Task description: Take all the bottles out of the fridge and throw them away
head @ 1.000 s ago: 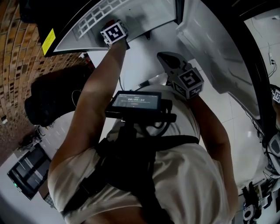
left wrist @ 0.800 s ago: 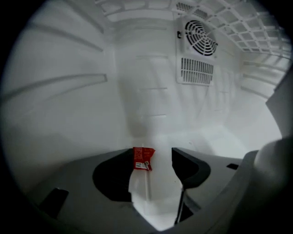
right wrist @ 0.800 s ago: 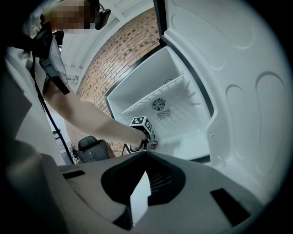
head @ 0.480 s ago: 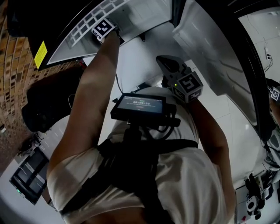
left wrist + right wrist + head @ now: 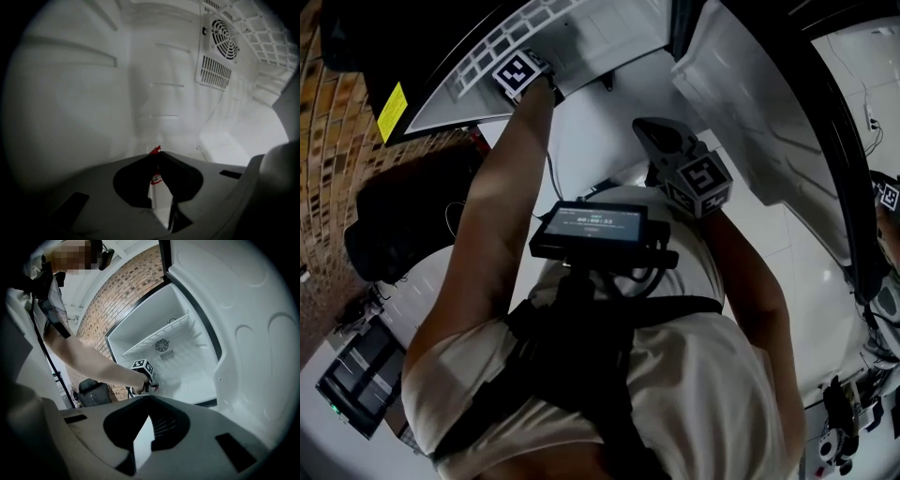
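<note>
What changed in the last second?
The left tongs went a little deeper into the fridge and have just been closing. They now pinch what looks like a red-labelled bottle. The right tongs stayed shut and empty near the chest, and the door stayed open.

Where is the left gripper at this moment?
The left gripper reaches into the open fridge below its wire shelf, upper left in the head view; its jaws have just been closing on a red-topped bottle.
</note>
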Available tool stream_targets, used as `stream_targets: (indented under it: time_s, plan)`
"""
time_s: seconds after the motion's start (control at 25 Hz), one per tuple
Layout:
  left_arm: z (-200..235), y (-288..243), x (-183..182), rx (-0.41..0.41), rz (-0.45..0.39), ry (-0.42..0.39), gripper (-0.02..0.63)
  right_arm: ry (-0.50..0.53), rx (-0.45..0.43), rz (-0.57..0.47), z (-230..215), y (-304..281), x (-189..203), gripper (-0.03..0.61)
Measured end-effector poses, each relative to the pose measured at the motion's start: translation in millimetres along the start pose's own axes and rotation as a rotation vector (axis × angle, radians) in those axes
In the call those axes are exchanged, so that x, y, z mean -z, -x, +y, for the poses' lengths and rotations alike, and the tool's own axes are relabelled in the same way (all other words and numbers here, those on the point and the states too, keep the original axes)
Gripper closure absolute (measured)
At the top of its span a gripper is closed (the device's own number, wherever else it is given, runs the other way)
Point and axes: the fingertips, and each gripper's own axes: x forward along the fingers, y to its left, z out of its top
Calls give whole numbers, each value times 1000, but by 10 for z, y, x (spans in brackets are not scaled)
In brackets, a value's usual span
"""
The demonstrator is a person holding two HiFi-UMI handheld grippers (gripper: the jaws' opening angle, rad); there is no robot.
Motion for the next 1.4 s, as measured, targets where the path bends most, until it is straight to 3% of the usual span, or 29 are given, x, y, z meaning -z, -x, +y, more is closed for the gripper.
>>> stream_targets:
  time_s: [0.08, 0.24, 0.4, 0.56, 0.96, 1.12, 1.4]
  plan:
    - [-99, 125, -18, 48, -39, -31, 571, 10, -22, 1, 43, -24, -6, 586]
    - [-305, 299, -65, 165, -120, -179, 571, 29, -59, 5, 159, -118, 7, 586]
    - [-441, 531, -50, 262, -169, -230, 571, 50, -77, 22, 260, -209, 31, 586]
    - [-702, 962, -60, 414, -256, -321, 571, 70, -75, 19, 315, -223, 9, 586]
    - [-606, 1999, 175, 654, -436, -576, 571, 79, -66, -17, 453, -322, -86, 586]
    - [-402, 2311, 232, 716, -485, -583, 571, 103, -62, -18, 520, -390, -170, 586]
    - [-2, 2765, 300, 803, -561, -456, 571, 151, -101, -17, 811, -586, -284, 586]
